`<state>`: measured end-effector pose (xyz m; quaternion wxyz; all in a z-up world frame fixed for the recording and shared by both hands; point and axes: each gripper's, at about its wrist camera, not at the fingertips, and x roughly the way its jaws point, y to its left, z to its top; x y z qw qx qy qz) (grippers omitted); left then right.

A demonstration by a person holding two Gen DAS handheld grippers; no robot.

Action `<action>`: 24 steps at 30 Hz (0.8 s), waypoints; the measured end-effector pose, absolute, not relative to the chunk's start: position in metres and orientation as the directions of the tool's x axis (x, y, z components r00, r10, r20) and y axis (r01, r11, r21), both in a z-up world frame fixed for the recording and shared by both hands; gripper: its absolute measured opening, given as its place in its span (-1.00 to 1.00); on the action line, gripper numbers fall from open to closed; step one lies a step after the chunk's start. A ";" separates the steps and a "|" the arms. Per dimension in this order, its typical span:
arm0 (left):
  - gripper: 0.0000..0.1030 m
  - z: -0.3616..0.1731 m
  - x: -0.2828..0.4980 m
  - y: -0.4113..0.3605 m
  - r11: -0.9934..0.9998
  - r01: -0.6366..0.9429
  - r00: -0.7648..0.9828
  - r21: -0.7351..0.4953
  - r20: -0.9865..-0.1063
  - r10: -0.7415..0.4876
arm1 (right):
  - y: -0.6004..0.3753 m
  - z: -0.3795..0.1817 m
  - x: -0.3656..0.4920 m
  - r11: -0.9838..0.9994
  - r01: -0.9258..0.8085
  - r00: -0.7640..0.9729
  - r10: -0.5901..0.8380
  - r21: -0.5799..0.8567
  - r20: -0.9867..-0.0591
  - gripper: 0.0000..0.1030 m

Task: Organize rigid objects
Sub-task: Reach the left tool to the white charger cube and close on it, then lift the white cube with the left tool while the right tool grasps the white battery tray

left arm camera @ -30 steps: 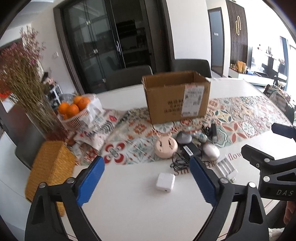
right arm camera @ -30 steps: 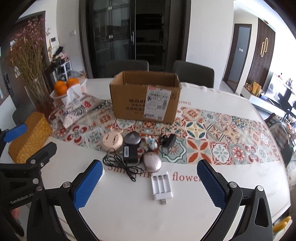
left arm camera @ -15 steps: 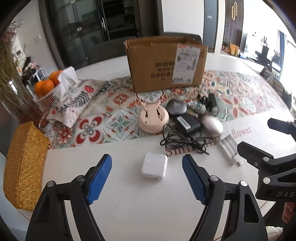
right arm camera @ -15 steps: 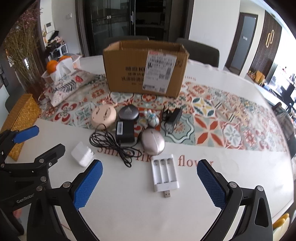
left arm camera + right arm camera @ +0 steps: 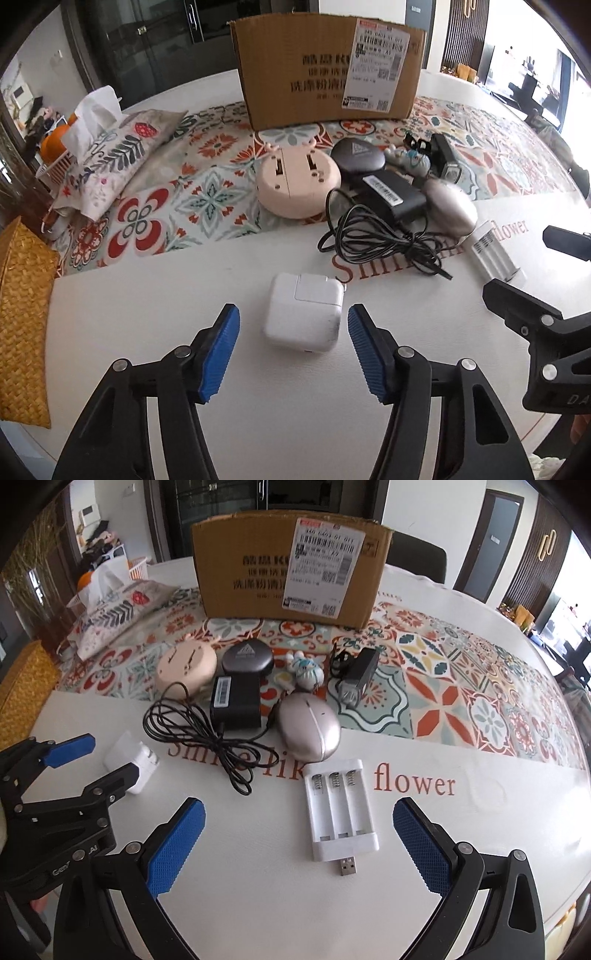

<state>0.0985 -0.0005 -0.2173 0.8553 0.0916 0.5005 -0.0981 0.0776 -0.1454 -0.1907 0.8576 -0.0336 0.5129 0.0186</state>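
Left gripper point(image 5: 293, 347), jaws wide, straddles white square plastic charger point(image 5: 303, 317); should centre pads, close squarely on flat sides.

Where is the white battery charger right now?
In the right wrist view, the battery charger lies on the table between the right gripper's open fingers, just below the silver mouse.

**Legible text and markings on the table**

The white tablecloth point(image 5: 424, 849) carries red-brown serif lettering; "flower" reads fully in the right wrist view, preceded by partly covered letters "Sm" and "lik". The cardboard box point(image 5: 258, 565) bears dark printed Chinese characters, too distorted to read, and a white shipping label point(image 5: 325, 565) with barcodes and small illegible digits. The dark oval case point(image 5: 247, 657) shows a triangular logo. The left gripper point(image 5: 85, 768) body shows "Gen", the rest hidden.
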 end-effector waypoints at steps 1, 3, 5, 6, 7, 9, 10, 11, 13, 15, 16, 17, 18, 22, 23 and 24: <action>0.15 -0.220 0.099 -0.001 0.964 0.260 0.478 0.060 -0.875 -0.074 | -0.144 -0.193 0.078 0.997 -0.069 0.471 -0.002 -0.040 -0.882 0.99; 0.13 -0.224 0.102 0.000 0.963 0.263 0.473 0.053 -0.878 -0.081 | -0.142 -0.198 0.080 0.996 -0.078 0.463 0.001 -0.040 -0.886 0.99; 0.10 -0.226 0.103 -0.001 0.963 0.267 0.469 0.046 -0.879 -0.089 | -0.142 -0.201 0.081 0.996 -0.081 0.456 0.005 -0.036 -0.890 0.99; 0.09 -0.229 0.104 -0.002 0.961 0.271 0.467 0.047 -0.879 -0.089 | -0.142 -0.203 0.082 0.996 -0.082 0.453 0.008 -0.033 -0.892 0.99; 0.05 -0.230 0.106 -0.003 0.961 0.274 0.465 0.044 -0.881 -0.092 | -0.142 -0.204 0.083 0.996 -0.081 0.449 0.009 -0.031 -0.893 0.99; 0.00 -0.233 0.108 -0.004 0.961 0.275 0.459 0.036 -0.883 -0.098 | -0.142 -0.207 0.084 0.996 -0.080 0.445 0.007 -0.033 -0.895 0.99; -0.04 -0.234 0.108 -0.005 0.961 0.275 0.458 0.034 -0.883 -0.100 | -0.142 -0.208 0.085 0.996 -0.080 0.444 0.006 -0.033 -0.896 0.99; -0.07 -0.235 0.109 -0.006 0.960 0.277 0.455 0.035 -0.885 -0.099 | -0.143 -0.209 0.086 0.996 -0.081 0.442 0.006 -0.033 -0.897 0.98; -0.08 -0.236 0.111 -0.006 0.961 0.274 0.459 0.033 -0.882 -0.101 | -0.144 -0.211 0.087 0.996 -0.080 0.440 0.007 -0.031 -0.898 0.98; -0.08 -0.236 0.111 -0.007 0.962 0.272 0.466 0.036 -0.879 -0.099 | -0.144 -0.212 0.088 0.996 -0.083 0.439 0.005 -0.035 -0.898 0.99; -0.08 -0.236 0.112 -0.007 0.962 0.271 0.468 0.037 -0.878 -0.098 | -0.145 -0.212 0.089 0.996 -0.083 0.440 0.005 -0.035 -0.898 0.99; -0.08 -0.236 0.112 -0.007 0.962 0.269 0.470 0.038 -0.877 -0.097 | -0.145 -0.212 0.089 0.996 -0.082 0.440 0.004 -0.035 -0.898 0.99; -0.09 -0.236 0.111 -0.007 0.963 0.266 0.474 0.039 -0.876 -0.095 | -0.145 -0.212 0.089 0.996 -0.082 0.440 0.005 -0.035 -0.898 0.99; -0.09 -0.236 0.111 -0.011 0.959 0.279 0.475 0.052 -0.875 -0.091 | -0.147 -0.213 0.091 0.995 -0.086 0.441 0.002 -0.040 -0.898 0.98; -0.09 -0.235 0.110 -0.013 0.957 0.285 0.475 0.060 -0.875 -0.087 | -0.148 -0.213 0.091 0.995 -0.089 0.443 0.001 -0.043 -0.897 0.98; -0.09 -0.234 0.109 -0.014 0.956 0.286 0.479 0.069 -0.874 -0.080 | -0.149 -0.214 0.091 0.995 -0.091 0.444 0.001 -0.044 -0.896 0.97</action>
